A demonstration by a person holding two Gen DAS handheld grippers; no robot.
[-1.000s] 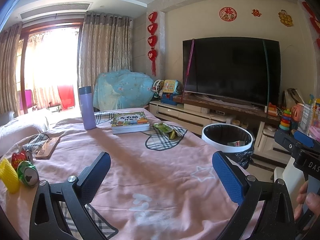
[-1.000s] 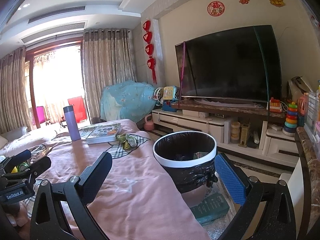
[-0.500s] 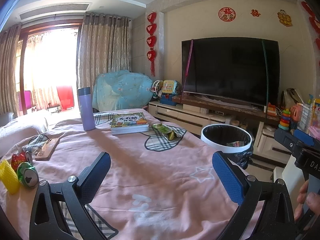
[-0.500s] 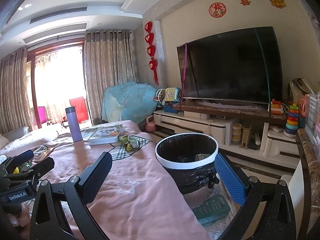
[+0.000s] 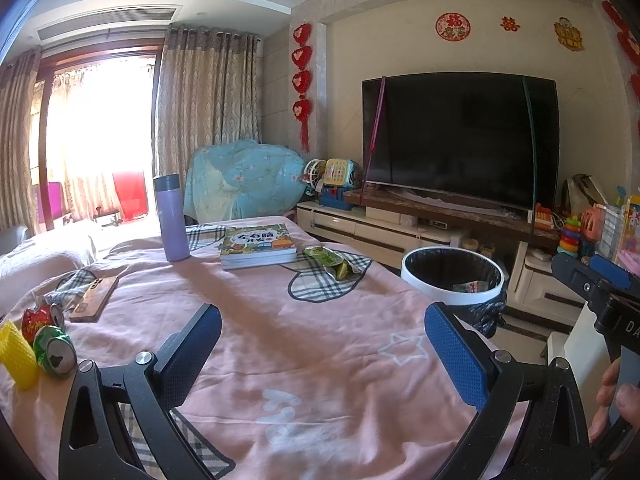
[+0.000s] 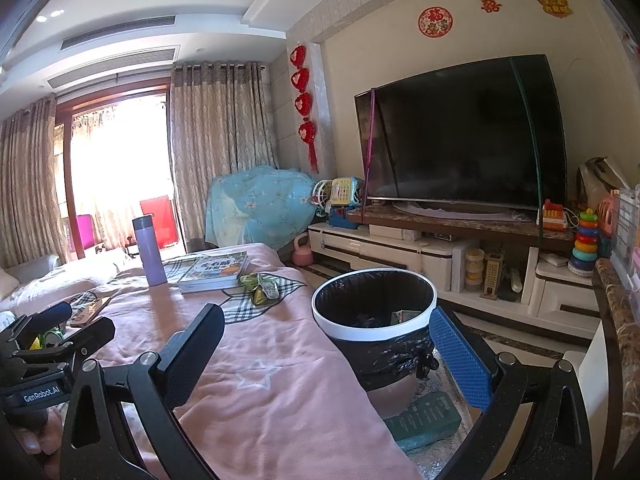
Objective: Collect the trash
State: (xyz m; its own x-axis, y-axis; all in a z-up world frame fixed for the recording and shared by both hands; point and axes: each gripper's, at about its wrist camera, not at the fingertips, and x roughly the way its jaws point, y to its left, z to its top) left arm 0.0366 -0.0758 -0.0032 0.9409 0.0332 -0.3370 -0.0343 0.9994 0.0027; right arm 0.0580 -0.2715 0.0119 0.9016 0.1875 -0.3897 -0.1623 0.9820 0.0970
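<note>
Both views are sliding slightly left of where they were; the left hand-held gripper [image 5: 322,354] and right hand-held gripper [image 6: 326,354] are gaping wide, holding nothing. Crushed cans [image 5: 54,350] are lying at the desk's [image 5: 280,344] left edge, a green wrapper [image 5: 334,262] near the book [image 5: 258,246], the bin [image 6: 374,316] standing beside the desk.

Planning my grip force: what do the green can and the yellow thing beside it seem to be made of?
Green can: thin metal, probably aluminium; shiny silver top with a tab opening, sides dented. Yellow thing: seemingly soft foam netting, matte, with a ribbed mesh surface; I can't be certain.
</note>
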